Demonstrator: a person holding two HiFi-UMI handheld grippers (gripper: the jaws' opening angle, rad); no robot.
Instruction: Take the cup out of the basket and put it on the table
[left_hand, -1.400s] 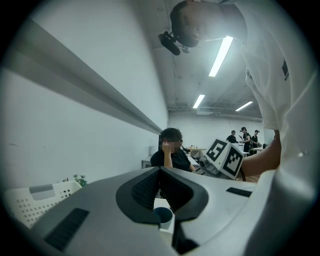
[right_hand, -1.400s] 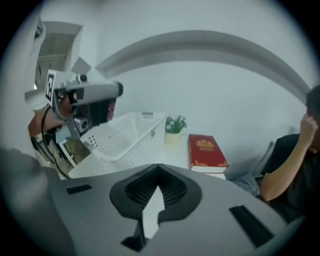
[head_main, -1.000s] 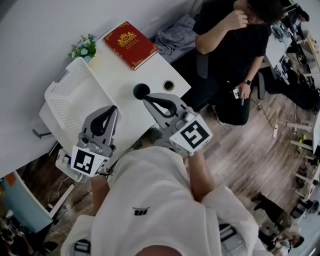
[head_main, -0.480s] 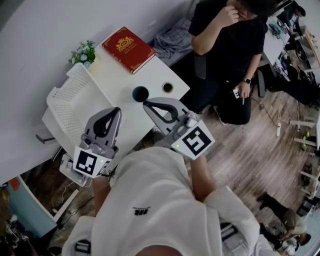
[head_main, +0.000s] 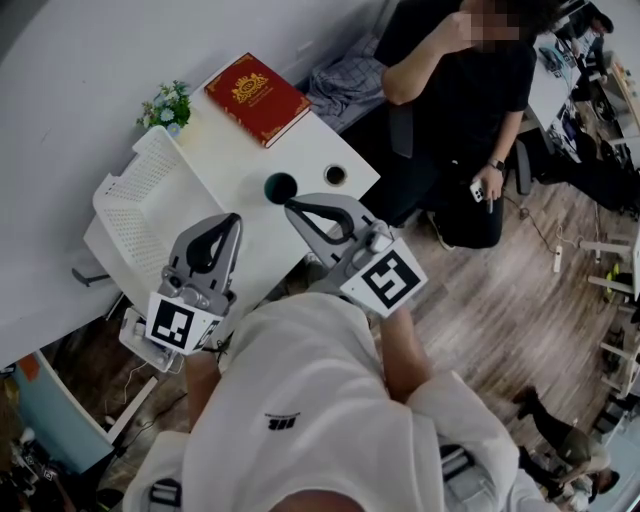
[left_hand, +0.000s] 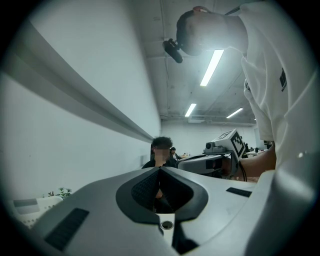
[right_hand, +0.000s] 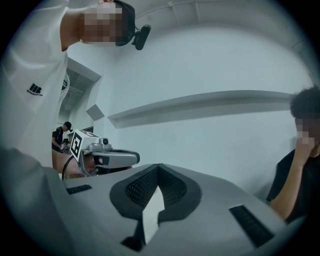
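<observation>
In the head view a dark round cup (head_main: 281, 187) stands on the white table (head_main: 235, 150), to the right of the white mesh basket (head_main: 140, 200). I see nothing inside the basket. My right gripper (head_main: 290, 207) is held just short of the cup, apart from it, its jaws closed together and empty. My left gripper (head_main: 235, 218) hovers over the table's near edge beside the basket, also shut on nothing. Both gripper views point upward at walls and ceiling, each showing its jaws meeting at the tip, left gripper (left_hand: 160, 169), right gripper (right_hand: 159, 165). Neither shows the cup.
A red book (head_main: 258, 92) and a small flower pot (head_main: 165, 103) lie at the table's far side. A small white-rimmed round object (head_main: 335, 175) sits near the right corner. A person in black (head_main: 455, 110) sits just beyond the table on the right.
Both grippers stay almost where they were, jaws still closed. Only the view has shifted slightly, and the seated person's hand has moved.
</observation>
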